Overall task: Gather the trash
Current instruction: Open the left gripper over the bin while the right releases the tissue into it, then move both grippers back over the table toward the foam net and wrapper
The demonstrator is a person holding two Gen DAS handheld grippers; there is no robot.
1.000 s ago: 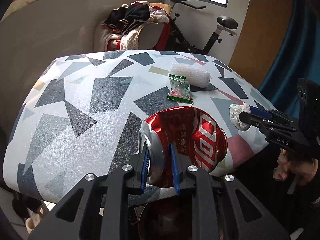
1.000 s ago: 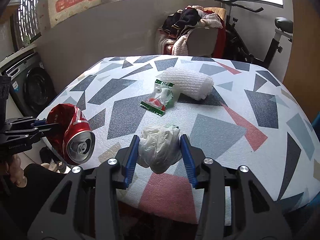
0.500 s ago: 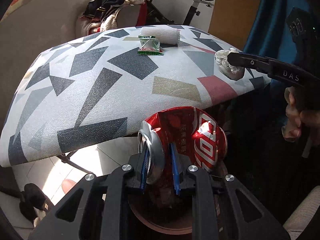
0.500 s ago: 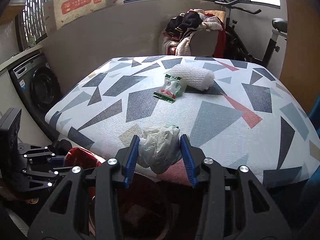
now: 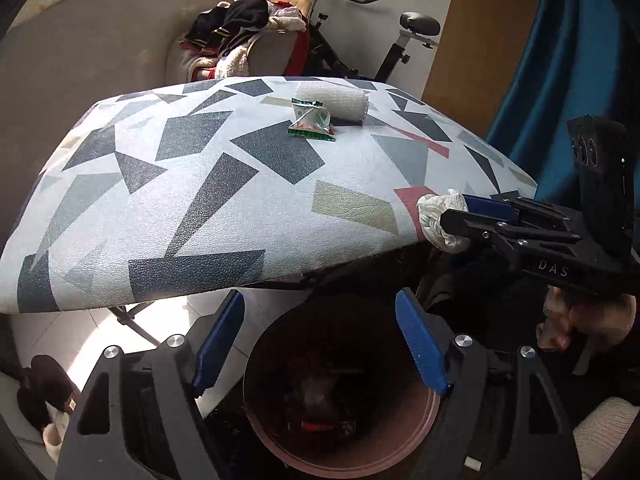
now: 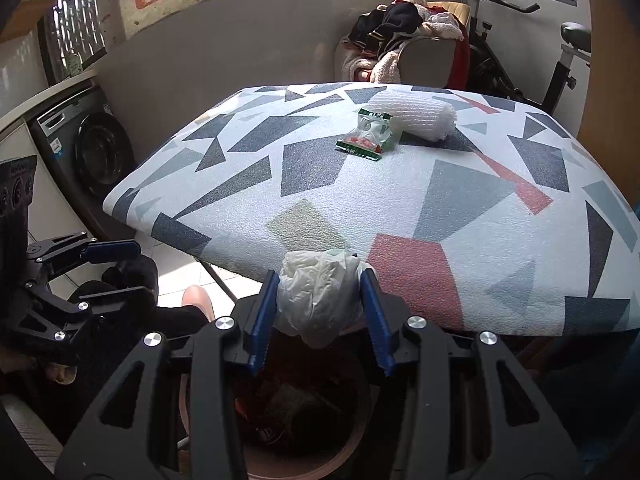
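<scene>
My left gripper [image 5: 320, 344] hangs over a round brown bin [image 5: 400, 454] below the table's near edge; its jaws are opening with nothing between them. A bit of red, apparently the crushed red can [image 5: 320, 426], shows dimly deep in the bin. My right gripper [image 6: 320, 308] is shut on a crumpled white plastic bag [image 6: 316, 288], held just past the table edge above the bin [image 6: 348, 446]. The left wrist view shows that bag [image 5: 436, 216] at the right. A green snack wrapper [image 6: 366, 136] and a white foam net [image 6: 416, 114] lie far back on the patterned table [image 6: 440, 216].
A washing machine [image 6: 96, 152] stands left of the table. Behind it are a chair heaped with clothes [image 6: 400, 36] and an exercise bike [image 5: 400, 40]. A blue curtain [image 5: 560, 80] hangs at the right. Folding table legs [image 5: 132, 320] and a person's foot [image 6: 196, 300] are near the bin.
The left jaws have sprung apart and the red can has dropped out of them into the bin. Both grippers drew back from the table to over the bin; the right still holds the bag.
</scene>
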